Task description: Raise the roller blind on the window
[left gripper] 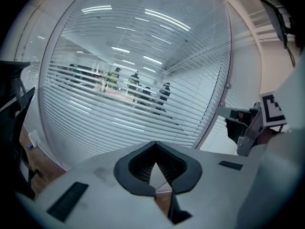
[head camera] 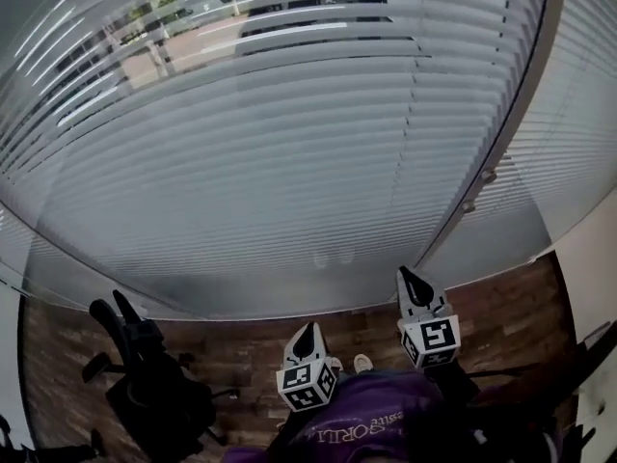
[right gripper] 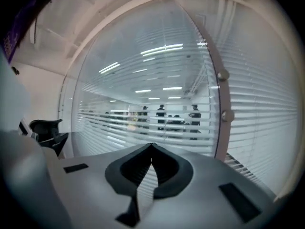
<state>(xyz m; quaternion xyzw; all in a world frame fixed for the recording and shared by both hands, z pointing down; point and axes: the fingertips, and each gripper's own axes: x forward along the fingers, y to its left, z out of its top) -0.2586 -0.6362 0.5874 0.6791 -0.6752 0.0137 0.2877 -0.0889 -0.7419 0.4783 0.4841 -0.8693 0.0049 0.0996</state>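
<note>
Wood floor (head camera: 241,350) strip open below lowered slatted blind (head camera: 289,162) covering window. Left gripper (head camera: 307,332), right gripper (head camera: 409,280) both clenched, empty, near blind's bottom edge. Office chair (head camera: 145,389) left of blind.

The floor (head camera: 521,307) is laid in dark brown wood planks. A black office chair (head camera: 145,384) is set on it at the left, near the window (head camera: 289,27). The glazing is divided by a pale upright post (right gripper: 222,137), on which two round knobs (right gripper: 222,74) are fixed, one above the other. A white wall (head camera: 593,258) is seen at the right. Bright light strips (right gripper: 162,49) and standing figures (right gripper: 162,113) are seen in the glass.
</note>
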